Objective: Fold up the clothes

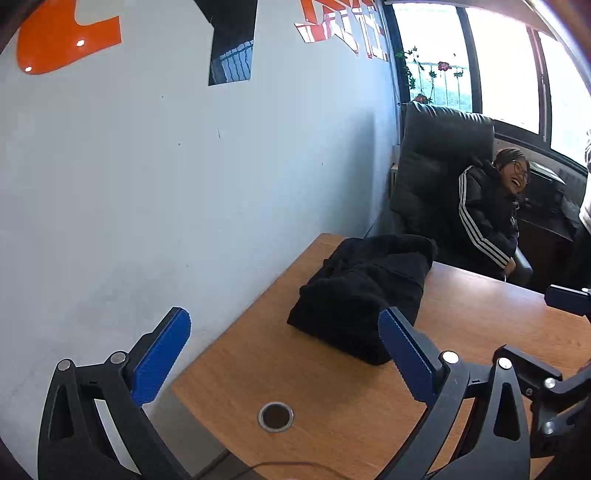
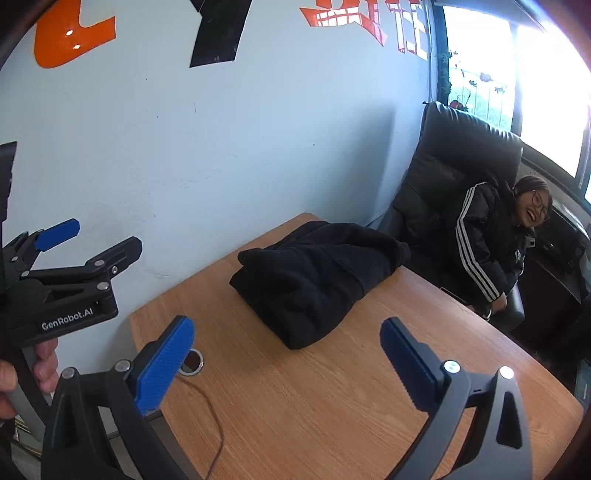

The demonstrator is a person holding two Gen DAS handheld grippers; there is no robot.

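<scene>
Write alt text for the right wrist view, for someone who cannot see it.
A black garment lies folded in a bundle on a wooden table, beyond the right gripper, whose blue fingers are spread open and empty. The left gripper hangs open at the left edge; a laughing person sits in a black armchair behind.

In front of you the wooden desk (image 2: 332,398) runs up against a pale wall (image 1: 184,184), and a round metal cable grommet (image 1: 276,416) sits in its near corner with a thin brown cable (image 2: 216,424) trailing from it. Past the far edge you've got a woman in a black striped jacket (image 2: 491,254), laughing, slumped in a black leather armchair (image 1: 436,162). Bright windows (image 1: 502,66) behind her, orange and black lettering (image 2: 74,33) high on the wall.
</scene>
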